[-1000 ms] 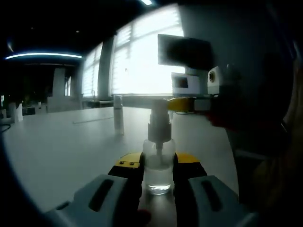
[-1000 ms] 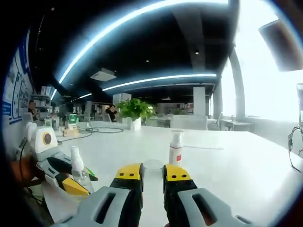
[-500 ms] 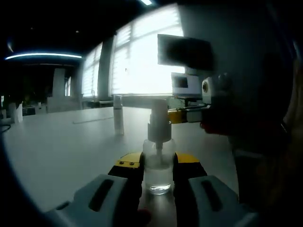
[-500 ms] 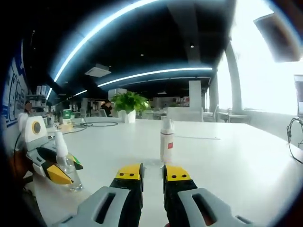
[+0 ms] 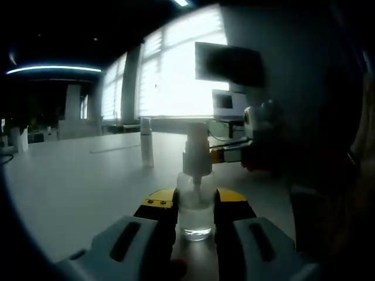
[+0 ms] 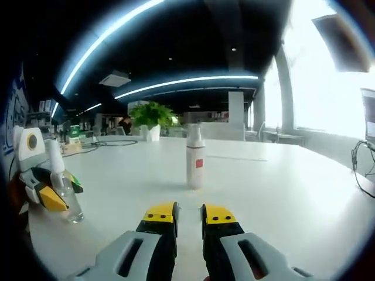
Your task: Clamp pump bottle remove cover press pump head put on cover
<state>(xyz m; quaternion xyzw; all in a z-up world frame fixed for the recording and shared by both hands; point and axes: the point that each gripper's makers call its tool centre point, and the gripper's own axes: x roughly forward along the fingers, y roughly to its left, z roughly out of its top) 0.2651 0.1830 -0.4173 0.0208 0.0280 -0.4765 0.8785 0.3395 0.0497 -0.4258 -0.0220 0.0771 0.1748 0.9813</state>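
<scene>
L hand-held gripper: jaws closed on the pump bottle, gripping its clear body low down on both sides. Bottle stands upright on the white surface, base touching it; pump head at top, nozzle end hard to make out vs the bright window. In the right gripper view the same bottle sits at far left, clamped by the L hand-held gripper w/ yellow tips on either side of it.

R hand-held gripper: jaws nearly together, narrow gap between yellow tips, nothing held. It hovers just over the surface. In the left gripper view it comes in from the right, tip just beside the pump head at about neck height; can't tell if touching.

Second bottle, white w/ red label, stands upright ahead of the R jaws, apart from them; in the left gripper view it is behind and left of the pump bottle, well apart.

Bkgd: potted plant, ceiling light strips, a dark monitor near the window. Cable at right edge of surface.
</scene>
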